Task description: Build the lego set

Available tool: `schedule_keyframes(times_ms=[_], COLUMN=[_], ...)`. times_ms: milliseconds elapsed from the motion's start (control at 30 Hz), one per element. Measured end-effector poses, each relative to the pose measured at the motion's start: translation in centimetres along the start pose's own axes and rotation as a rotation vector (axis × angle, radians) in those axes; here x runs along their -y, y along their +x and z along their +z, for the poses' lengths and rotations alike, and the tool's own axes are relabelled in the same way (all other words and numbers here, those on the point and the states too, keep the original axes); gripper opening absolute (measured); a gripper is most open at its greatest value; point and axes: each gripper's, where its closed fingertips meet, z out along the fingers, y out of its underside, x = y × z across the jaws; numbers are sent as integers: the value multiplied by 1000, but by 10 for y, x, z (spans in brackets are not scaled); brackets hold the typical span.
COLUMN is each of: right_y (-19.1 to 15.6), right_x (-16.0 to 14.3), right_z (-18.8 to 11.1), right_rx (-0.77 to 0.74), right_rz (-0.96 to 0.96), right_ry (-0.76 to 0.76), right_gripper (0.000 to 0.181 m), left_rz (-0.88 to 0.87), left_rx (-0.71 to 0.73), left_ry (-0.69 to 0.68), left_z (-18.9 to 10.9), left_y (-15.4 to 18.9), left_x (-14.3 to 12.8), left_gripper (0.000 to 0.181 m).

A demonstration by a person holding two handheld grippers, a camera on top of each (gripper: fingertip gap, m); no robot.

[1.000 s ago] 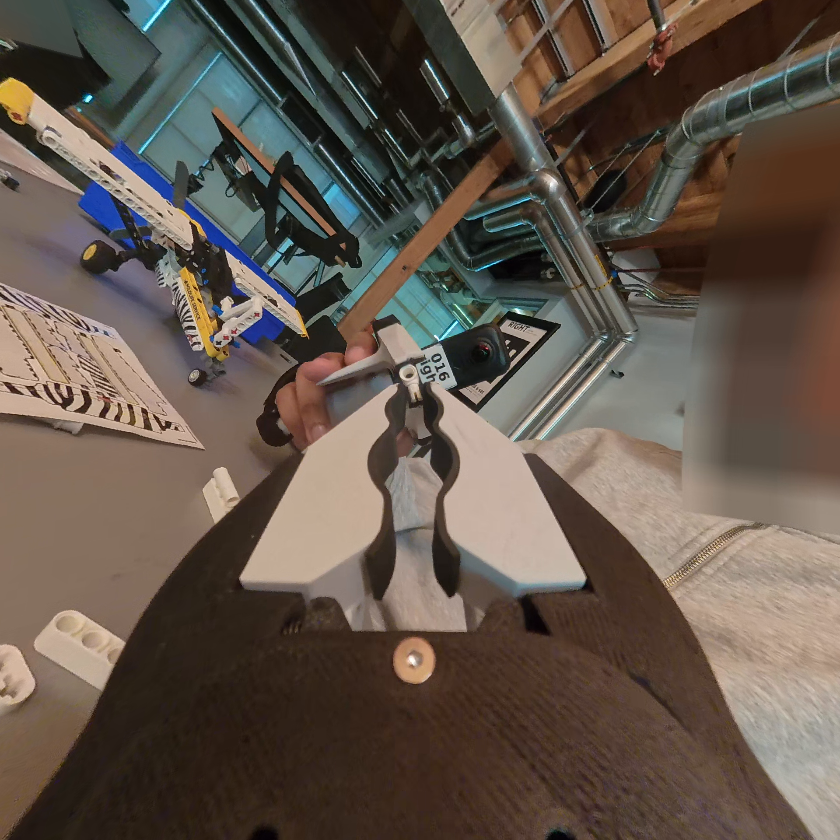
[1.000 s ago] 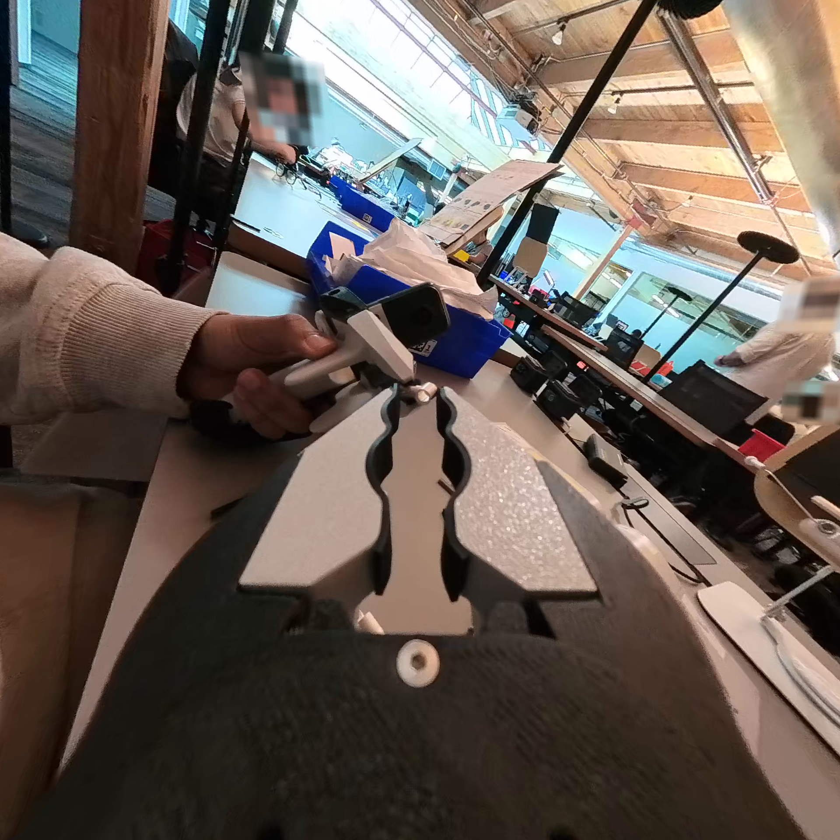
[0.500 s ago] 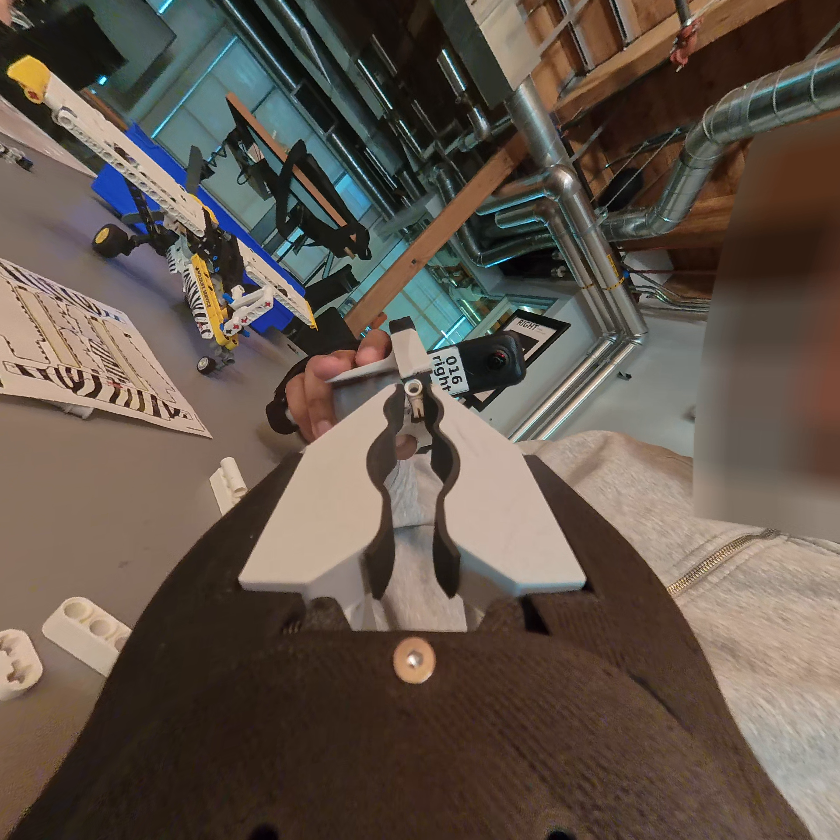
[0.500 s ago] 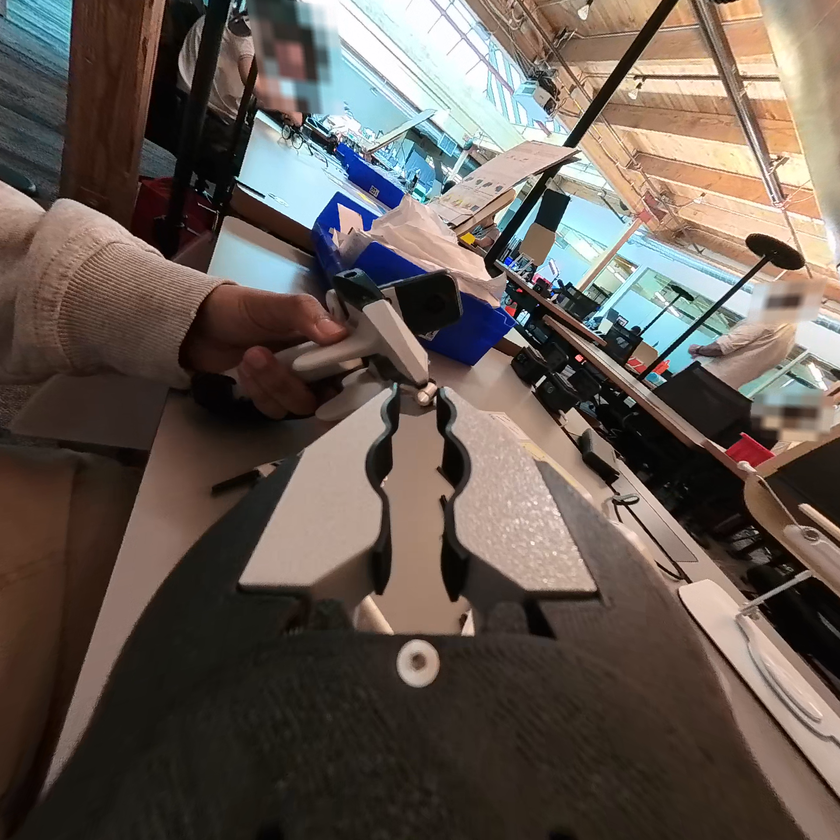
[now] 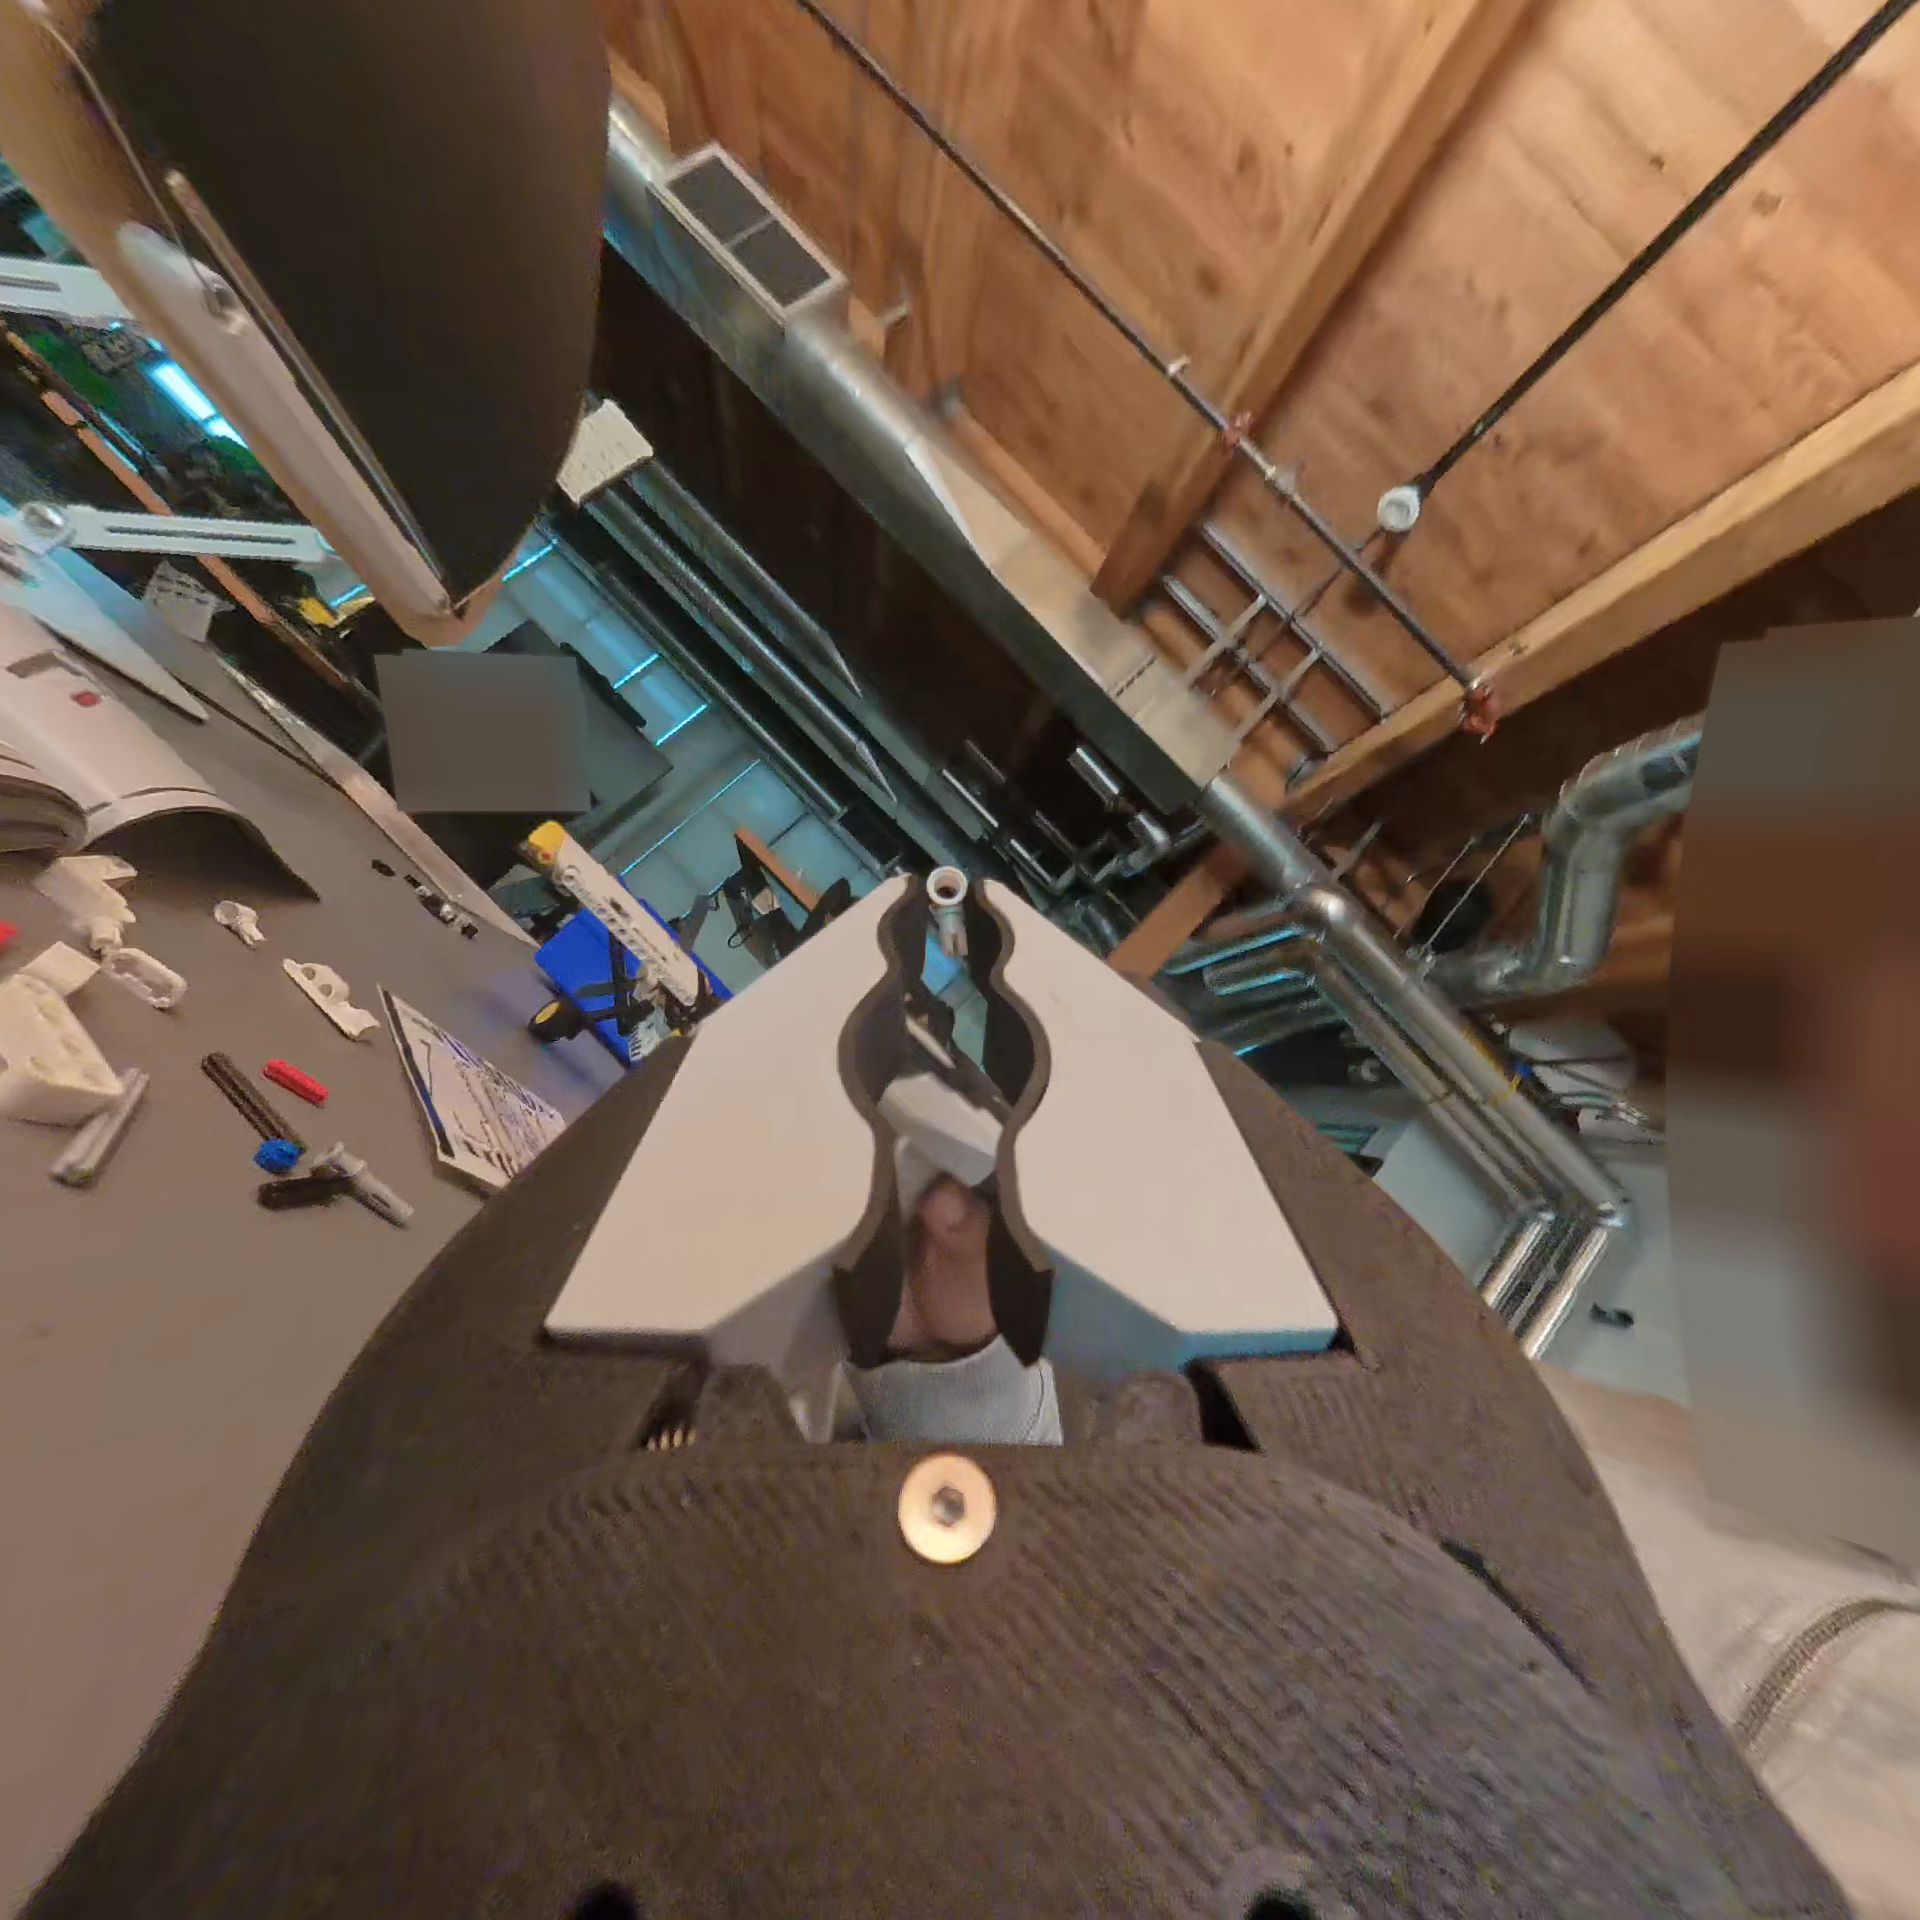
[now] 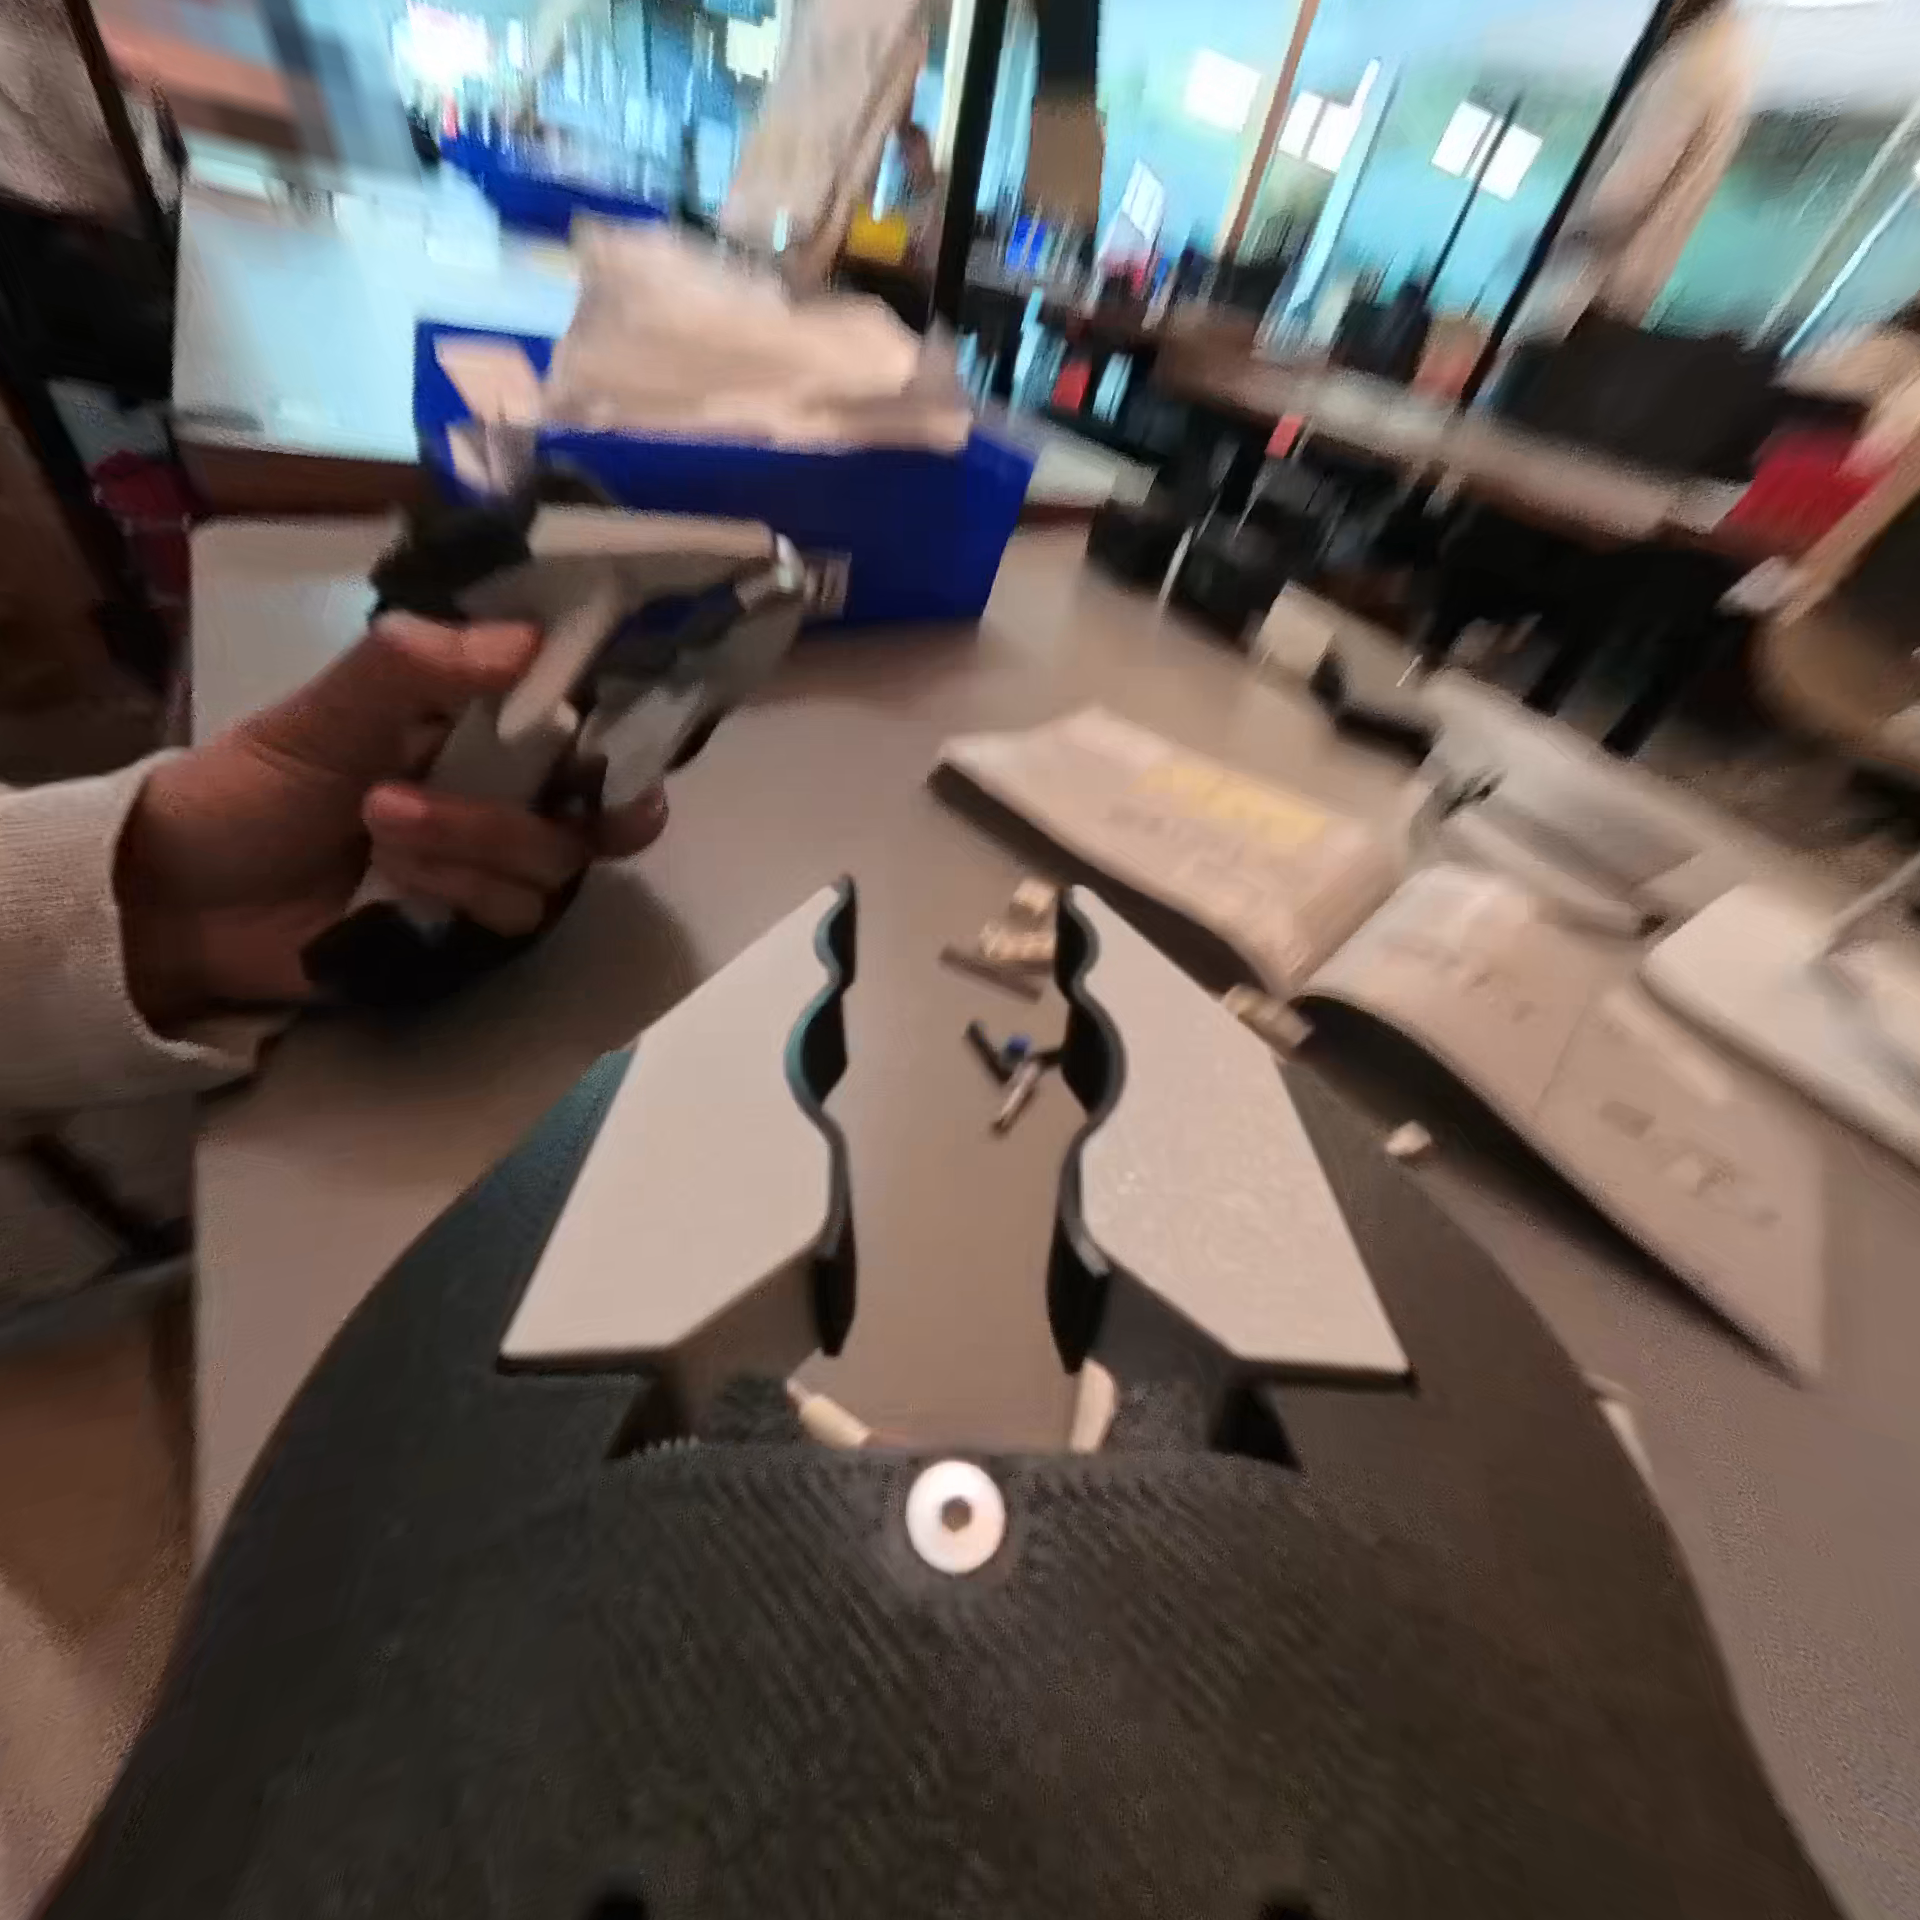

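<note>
My left gripper [image 5: 948, 914] is shut on a small light-grey lego connector [image 5: 947, 902] at its fingertips, held up in the air and tilted toward the ceiling. It also shows in the blurred right wrist view [image 6: 665, 665], held in a hand at the left. My right gripper [image 6: 956, 914] is open and empty, pointing down at the grey table [image 6: 790, 810] toward a few loose pieces [image 6: 1006, 1060]. The white and yellow lego model [image 5: 613, 956] stands far back on the table. Several loose white, black, red and blue pieces [image 5: 260, 1122] lie at the left.
An open instruction booklet [image 5: 83, 769] and a sticker sheet [image 5: 478, 1101] lie on the table. A blue bin [image 6: 748, 488] with plastic bags stands at the back. A booklet [image 6: 1195, 831] and white bags [image 6: 1621, 1060] lie at the right. A monitor [image 5: 364, 260] hangs overhead. Spacing between my two grippers at the tips: around 9 centimetres.
The two grippers have come apart. My right gripper has opened and swung down toward the table. My left gripper has tilted upward, still holding the grey connector.
</note>
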Motion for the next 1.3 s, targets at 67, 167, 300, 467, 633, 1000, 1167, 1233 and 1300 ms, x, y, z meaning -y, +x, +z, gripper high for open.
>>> schedule_keyframes(times_ms=[67, 167, 300, 467, 633, 1000, 1167, 1233, 1300], right_y=[-18, -23, -11, 8, -19, 1, 6, 16, 20], right_x=[-23, -56, -73, -99, -95, -77, -80, -86, -94], right_z=[16, 31, 43, 40, 43, 40, 41, 44, 47], right_rx=[160, 207, 131, 55, 226, 185, 310, 324, 368], right_rz=[76, 123, 120, 155, 221, 20, -227, -338, -399], right_ry=[-192, -416, -497, -650, -620, -607, -741, -804, -854], right_gripper=[36, 30, 33, 45, 45, 34, 28, 27, 25], left_rz=[-11, 3, -8, -31, -32, -25, -38, -40, -43], left_rx=[4, 15, 6, -7, -5, -6, -12, -13, -14], left_ry=[-7, -38, -27, -10, -11, -9, 0, -1, -1], left_z=[1, 4, 3, 2, 2, 1, 0, 1, 0], left_y=[-2, -2, -2, -1, -2, -1, -1, -1, -1], left_x=[-1, -7, -5, -3, -3, -3, -1, -1, -1], left_gripper=[5, 5, 5, 5, 5, 5, 5, 4, 5])
